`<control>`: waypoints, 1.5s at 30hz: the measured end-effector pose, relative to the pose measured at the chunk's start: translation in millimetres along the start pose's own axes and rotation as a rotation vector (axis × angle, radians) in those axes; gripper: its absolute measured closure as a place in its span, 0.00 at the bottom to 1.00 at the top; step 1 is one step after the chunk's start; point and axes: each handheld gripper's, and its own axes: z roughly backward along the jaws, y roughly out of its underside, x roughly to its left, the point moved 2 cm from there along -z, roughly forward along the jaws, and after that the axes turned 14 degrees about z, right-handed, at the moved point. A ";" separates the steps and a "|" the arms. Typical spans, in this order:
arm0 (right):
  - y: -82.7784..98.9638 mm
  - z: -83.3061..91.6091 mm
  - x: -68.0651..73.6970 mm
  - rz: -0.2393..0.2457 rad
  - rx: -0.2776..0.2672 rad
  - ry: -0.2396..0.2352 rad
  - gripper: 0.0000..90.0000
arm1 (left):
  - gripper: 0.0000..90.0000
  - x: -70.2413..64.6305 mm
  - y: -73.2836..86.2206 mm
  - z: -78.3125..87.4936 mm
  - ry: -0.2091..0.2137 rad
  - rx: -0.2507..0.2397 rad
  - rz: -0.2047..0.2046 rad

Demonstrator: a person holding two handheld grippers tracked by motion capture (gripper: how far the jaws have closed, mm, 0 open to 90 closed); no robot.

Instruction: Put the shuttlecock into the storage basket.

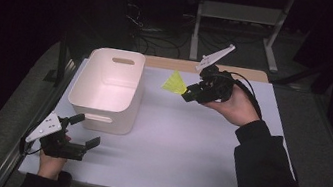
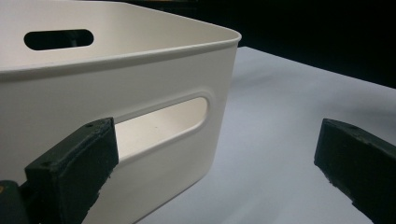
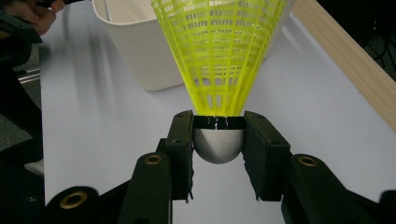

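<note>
Right gripper view: I see the yellow shuttlecock (image 3: 219,51) clamped between the two black jaws of the right gripper (image 3: 218,140). The pads press on both sides of its white rounded cork (image 3: 218,145), and the yellow mesh skirt flares away from the jaws, toward the white bin (image 3: 140,51). Beneath the shuttlecock lies the white table (image 3: 116,140), and a strip of its wooden edge (image 3: 355,60) runs along the right side of this view.

In the high view, I find the shuttlecock (image 1: 175,84) held above the table (image 1: 182,141), to the right of the bin (image 1: 107,89) and clear of its rim. Its skirt points left, toward the bin. The right gripper (image 1: 190,93) is held level in the person's right hand (image 1: 233,104), and the grey three-cornered plate (image 1: 217,56) stands up from its top.

The bin stands upright on the left part of the table, with a slot handle in its near wall and another in its far wall. I see nothing inside it.

The left gripper (image 1: 84,133) rests near the front left corner of the table, just in front of the bin. In the left gripper view its jaws stand wide apart with nothing between them; one jaw lines up with the near slot handle (image 2: 163,123) of the bin (image 2: 116,79), the other with bare table (image 2: 280,116).
</note>
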 end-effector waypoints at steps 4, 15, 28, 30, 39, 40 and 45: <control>-3.9 -1.4 -3.5 -0.001 0.004 -0.001 0.70 | 0.00 -0.1 0.1 -0.8 0.002 0.002 0.001; -21.7 -2.5 -10.5 0.009 -0.002 0.001 0.70 | 0.00 0.2 -0.1 -1.6 0.005 0.000 0.000; -39.9 -8.4 -12.9 0.025 -0.014 -0.012 0.70 | 0.00 0.5 0.0 -3.0 0.003 0.001 0.006; -43.3 -10.2 -13.2 0.031 -0.017 -0.015 0.70 | 0.00 0.5 -0.1 -3.1 0.004 0.000 0.006; -60.1 -16.4 -11.6 0.059 -0.022 -0.033 0.70 | 0.00 0.7 -0.1 -3.6 0.007 0.006 0.004; -61.8 -16.9 -11.5 0.059 -0.022 -0.034 0.70 | 0.00 0.6 0.0 -3.5 0.008 0.006 0.004; -68.5 -20.0 -11.3 0.069 -0.030 -0.040 0.70 | 0.00 0.6 -0.1 -3.8 0.008 0.004 0.005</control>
